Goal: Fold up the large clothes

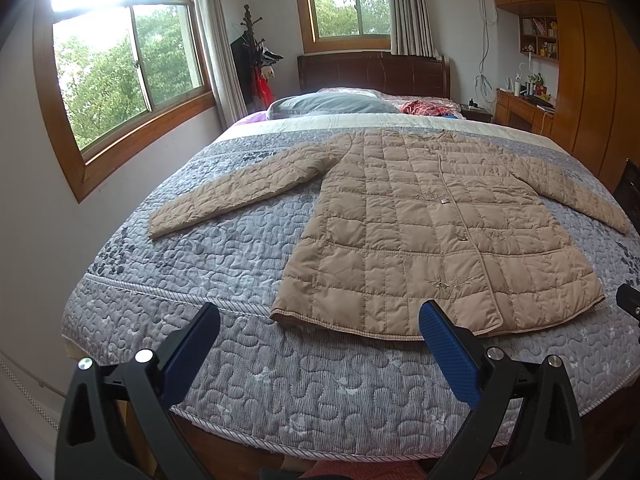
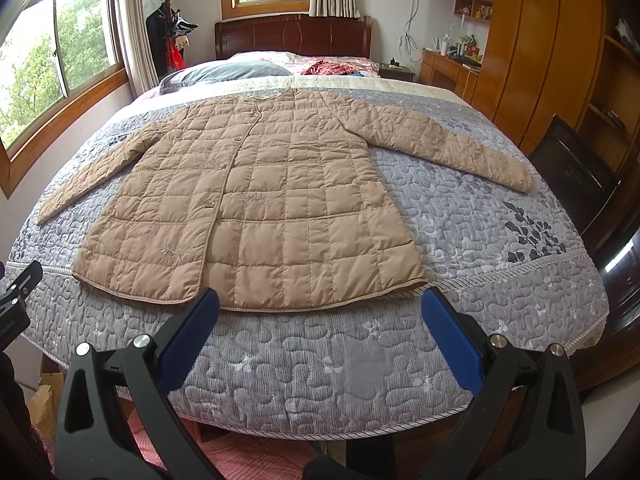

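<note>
1. Lying flat and front-up on the grey quilted bedspread (image 1: 248, 384) is the beige quilted padded coat (image 1: 420, 232), hem toward the foot of the bed, both sleeves spread out to the sides, front closed.
2. Both tools are seen released: left gripper (image 1: 320, 336) and right gripper (image 2: 320, 320) have jaws spread wide, nothing held, both hovering short of the hem.
3. Handling is judged as: light for its bulk, soft, puffy, springy; folds are likely to rebound unless pressed. Shell looks smooth, so slip in the pads is possible.
4. Hold points suggested: left sleeve cuff (image 1: 160, 226) and right sleeve cuff (image 2: 520, 180) for folding sleeves in; the corded hem edge (image 2: 248, 304) for folding the body up.
5. Stitched seams and bound edges should be pinched, not puffed panels.
</note>
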`<state>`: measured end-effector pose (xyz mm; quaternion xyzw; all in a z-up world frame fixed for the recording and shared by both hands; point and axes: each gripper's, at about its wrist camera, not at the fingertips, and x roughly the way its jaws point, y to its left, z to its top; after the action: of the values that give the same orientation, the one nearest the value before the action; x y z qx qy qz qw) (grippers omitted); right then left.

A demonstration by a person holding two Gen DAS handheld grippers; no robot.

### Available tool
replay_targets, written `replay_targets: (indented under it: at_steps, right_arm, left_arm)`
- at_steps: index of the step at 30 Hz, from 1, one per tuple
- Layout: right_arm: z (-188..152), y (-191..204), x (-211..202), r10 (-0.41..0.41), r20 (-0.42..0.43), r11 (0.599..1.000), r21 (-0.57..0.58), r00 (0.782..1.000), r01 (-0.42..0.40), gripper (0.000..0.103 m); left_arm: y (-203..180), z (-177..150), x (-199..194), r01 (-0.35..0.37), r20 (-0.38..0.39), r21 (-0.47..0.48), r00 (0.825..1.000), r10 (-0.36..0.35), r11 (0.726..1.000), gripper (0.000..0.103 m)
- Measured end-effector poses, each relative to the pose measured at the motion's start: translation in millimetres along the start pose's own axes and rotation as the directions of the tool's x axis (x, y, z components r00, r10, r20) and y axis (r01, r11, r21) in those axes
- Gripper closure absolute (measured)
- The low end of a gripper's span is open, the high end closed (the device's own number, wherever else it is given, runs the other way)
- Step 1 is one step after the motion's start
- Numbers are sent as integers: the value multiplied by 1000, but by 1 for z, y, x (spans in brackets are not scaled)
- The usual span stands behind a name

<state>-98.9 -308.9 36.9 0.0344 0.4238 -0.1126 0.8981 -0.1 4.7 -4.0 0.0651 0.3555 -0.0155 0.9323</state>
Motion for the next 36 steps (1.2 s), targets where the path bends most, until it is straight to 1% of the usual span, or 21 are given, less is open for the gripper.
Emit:
replay_targets:
  at_steps: [12, 22, 25, 26, 27, 28, 30, 32, 33, 34, 35, 36]
  right_arm:
    - [2, 3, 2, 7, -3, 1000, -8, 1000, -7, 3]
    - [8, 4, 11, 21, -12, 999, -31, 1000, -21, 3]
    - [12, 3, 16, 25, -16, 999, -40, 1000, -26, 3]
    - [14, 2, 20, 26, -19, 999, -44, 999, -27, 3]
    - [17, 1, 24, 27, -26, 998, -48, 999, -29, 3]
    - [20, -1, 30, 33, -37, 998, -52, 999, -35, 3]
    - [25, -7, 46, 51, -77, 997, -56, 996, -55, 3]
    - [29, -18, 67, 57, -132, 997, -50, 990, -64, 3]
    - [33, -26, 78, 59, -155, 997, -37, 986, -65, 3]
    - [36, -34, 86, 62, -165, 998, -20, 984, -66, 3]
    - [44, -50, 96, 66, -174, 998, 25, 983, -62, 3]
    - [48, -59, 99, 72, -172, 997, 51, 982, -64, 3]
  left_arm:
    - [0, -1, 1, -2, -3, 3, 1000, 2, 1000, 4]
    - [-11, 4, 14, -10, -22, 32, 1000, 10, 999, 4]
    - [-15, 8, 23, 6, -42, 40, 999, -5, 999, 4]
    - [-15, 9, 26, 18, -51, 40, 999, -16, 999, 4]
    - [-17, 10, 32, 46, -66, 41, 997, -43, 998, 4]
    - [-17, 12, 38, 71, -82, 42, 994, -67, 997, 4]
    - [-20, 16, 59, 114, -144, 36, 984, -107, 993, 4]
    - [-25, 20, 82, 157, -224, 25, 963, -147, 987, 4]
    - [-29, 24, 96, 186, -260, 18, 950, -175, 982, 4]
    - [-34, 29, 108, 201, -282, 18, 941, -188, 979, 4]
    - [-42, 37, 121, 209, -302, 27, 934, -191, 978, 4]
    - [-47, 43, 129, 211, -308, 38, 932, -190, 977, 4]
